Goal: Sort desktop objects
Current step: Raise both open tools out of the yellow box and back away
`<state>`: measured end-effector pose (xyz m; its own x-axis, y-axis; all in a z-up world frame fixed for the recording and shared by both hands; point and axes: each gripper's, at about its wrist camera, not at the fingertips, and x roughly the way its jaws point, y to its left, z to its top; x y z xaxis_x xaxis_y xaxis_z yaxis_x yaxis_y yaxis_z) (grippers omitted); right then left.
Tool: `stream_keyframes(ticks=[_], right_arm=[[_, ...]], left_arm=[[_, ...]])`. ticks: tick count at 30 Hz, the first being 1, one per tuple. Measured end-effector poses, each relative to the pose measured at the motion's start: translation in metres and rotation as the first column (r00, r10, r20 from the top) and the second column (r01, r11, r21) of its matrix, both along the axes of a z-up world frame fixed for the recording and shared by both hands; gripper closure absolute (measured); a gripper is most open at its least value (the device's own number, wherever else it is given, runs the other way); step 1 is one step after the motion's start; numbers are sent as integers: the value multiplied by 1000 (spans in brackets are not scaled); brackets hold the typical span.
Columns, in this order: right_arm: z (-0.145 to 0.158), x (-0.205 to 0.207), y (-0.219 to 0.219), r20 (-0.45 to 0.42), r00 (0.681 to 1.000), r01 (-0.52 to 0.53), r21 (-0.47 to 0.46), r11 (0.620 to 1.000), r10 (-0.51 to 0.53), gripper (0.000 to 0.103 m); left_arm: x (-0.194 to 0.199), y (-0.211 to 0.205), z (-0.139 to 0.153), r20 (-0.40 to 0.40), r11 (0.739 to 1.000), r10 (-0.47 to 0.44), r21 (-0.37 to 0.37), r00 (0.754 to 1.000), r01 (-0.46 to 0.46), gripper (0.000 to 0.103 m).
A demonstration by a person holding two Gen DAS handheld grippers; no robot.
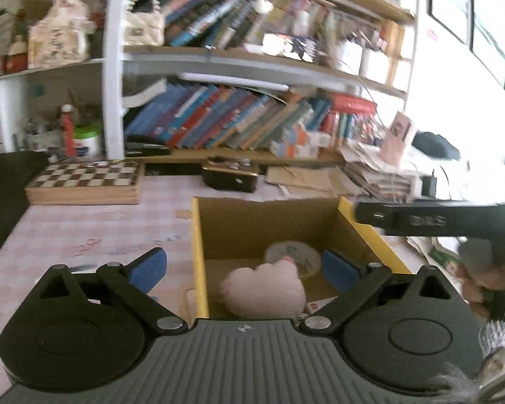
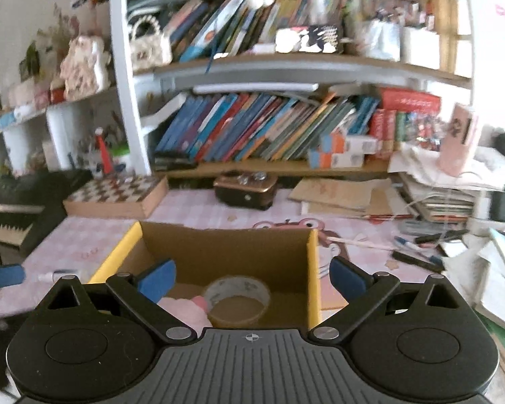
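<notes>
Both grippers hang over the open brown cardboard box with yellow-edged flaps (image 2: 314, 269), which sits on the pink checked tablecloth (image 2: 94, 235). The left gripper (image 1: 245, 269) has its blue-padded fingers (image 1: 148, 267) spread wide with nothing between them, one pad outside the box's left wall and the other above its inside. The right gripper (image 2: 252, 277) is likewise spread and empty, its fingers straddling the box's right wall. Down on the box floor lie a fluffy pale pink plush toy (image 1: 264, 289) and, touching it on the far side, a roll of beige patterned tape (image 2: 237, 298) lying flat. To the right of the box, pens and markers (image 2: 417, 249) are scattered on the cloth. Beyond the box, toward the left, rests a wooden chessboard case (image 2: 118, 193), and straight behind the box a small dark brown radio-like case (image 2: 245, 190). Farthest back stands the white-framed bookshelf (image 2: 252, 134), packed with leaning colourful books.
</notes>
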<state>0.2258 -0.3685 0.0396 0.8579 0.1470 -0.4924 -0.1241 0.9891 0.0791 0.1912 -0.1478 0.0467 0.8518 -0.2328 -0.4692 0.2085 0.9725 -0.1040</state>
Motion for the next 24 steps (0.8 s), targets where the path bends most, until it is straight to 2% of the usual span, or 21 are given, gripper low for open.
stream_keyframes(ticks=[8, 24], right_arm=[[-5, -44, -8, 17, 995, 94, 6, 996, -94, 4], [-51, -124, 40, -123, 972, 201, 0, 980, -200, 4]], left_arm=[[-27, 30, -5, -4, 998, 66, -20, 998, -66, 3], [-77, 74, -39, -72, 998, 65, -14, 995, -66, 3]])
